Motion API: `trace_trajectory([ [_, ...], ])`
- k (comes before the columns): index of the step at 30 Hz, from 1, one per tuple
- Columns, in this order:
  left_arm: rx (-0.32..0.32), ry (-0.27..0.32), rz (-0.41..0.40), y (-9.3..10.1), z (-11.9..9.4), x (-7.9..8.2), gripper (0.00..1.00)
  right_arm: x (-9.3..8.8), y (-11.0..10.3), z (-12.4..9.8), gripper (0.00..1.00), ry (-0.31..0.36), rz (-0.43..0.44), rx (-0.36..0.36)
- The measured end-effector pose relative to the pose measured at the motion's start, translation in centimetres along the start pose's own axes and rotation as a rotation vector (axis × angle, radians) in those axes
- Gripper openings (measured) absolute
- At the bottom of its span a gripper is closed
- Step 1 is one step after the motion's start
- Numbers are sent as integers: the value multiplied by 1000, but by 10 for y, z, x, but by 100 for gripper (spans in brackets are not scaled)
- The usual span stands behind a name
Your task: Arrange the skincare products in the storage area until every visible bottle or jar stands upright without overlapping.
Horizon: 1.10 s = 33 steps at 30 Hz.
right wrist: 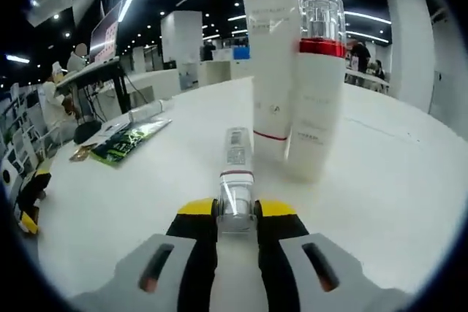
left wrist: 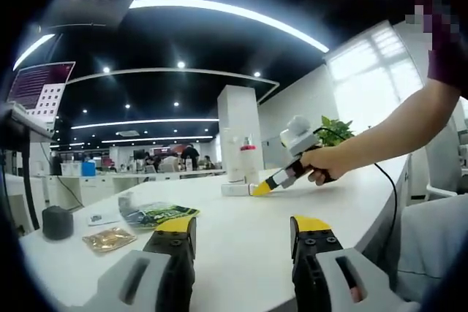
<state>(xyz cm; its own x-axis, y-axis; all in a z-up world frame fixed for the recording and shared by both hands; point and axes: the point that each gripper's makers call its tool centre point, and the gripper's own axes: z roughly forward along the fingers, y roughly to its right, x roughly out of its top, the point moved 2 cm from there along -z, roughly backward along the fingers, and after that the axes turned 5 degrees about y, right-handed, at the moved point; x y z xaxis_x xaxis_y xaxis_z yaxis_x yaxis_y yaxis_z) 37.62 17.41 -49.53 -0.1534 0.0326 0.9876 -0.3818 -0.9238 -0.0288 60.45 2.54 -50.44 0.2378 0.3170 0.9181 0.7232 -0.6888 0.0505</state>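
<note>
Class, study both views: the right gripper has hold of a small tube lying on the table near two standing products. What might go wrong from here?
1. The right gripper pinches the small tube near one end, so it may swivel or slip as it is stood up.
2. The tube lies just in front of the tall white tube and the red-collared bottle; swinging it upright may knock them over.
3. The narrow tube may topple once released.

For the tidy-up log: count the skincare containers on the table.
3: a tall tube and a red-collared bottle upright side by side, and a small tube lying flat in the right gripper. Others may be hidden.
</note>
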Motion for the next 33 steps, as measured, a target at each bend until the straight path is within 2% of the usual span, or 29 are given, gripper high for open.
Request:
trace_trajectory([
  [6,0,-1,-3,0,0,0,54,3,-5,-15,18,0,-35,13],
  [11,2,-4,-14,-1,0,1,54,18,-17,-40,18,2,-48,66],
  [13,7,-8,-26,-2,0,2,54,24,-22,-50,18,13,-28,82],
  [15,16,-19,-37,-4,1,3,54,35,-32,-62,18,37,43,136],
  [17,28,-15,-29,-7,2,8,54,44,-36,-72,18,43,56,154],
  [18,38,-8,-29,-8,3,11,55,46,-42,-76,18,40,73,188],
  [20,44,21,18,-7,5,21,55,51,-51,-87,18,31,67,219],
  [21,36,25,75,-4,8,26,55,52,-56,-91,17,18,67,242],
  [22,28,22,99,-2,9,27,55,54,-60,-94,17,12,72,258],
  [23,-1,11,172,5,16,29,55,55,-64,-97,17,7,78,274],
  [25,-28,-30,259,13,26,24,55,58,-73,-104,18,-16,88,311],
  [27,-28,-73,323,19,35,18,59,60,-86,-110,18,-47,108,366],
  [29,-59,-101,353,27,41,13,63,58,-97,-116,18,-88,88,402],
  [33,-88,-68,397,35,51,23,63,58,-118,-128,18,-139,60,463],
])
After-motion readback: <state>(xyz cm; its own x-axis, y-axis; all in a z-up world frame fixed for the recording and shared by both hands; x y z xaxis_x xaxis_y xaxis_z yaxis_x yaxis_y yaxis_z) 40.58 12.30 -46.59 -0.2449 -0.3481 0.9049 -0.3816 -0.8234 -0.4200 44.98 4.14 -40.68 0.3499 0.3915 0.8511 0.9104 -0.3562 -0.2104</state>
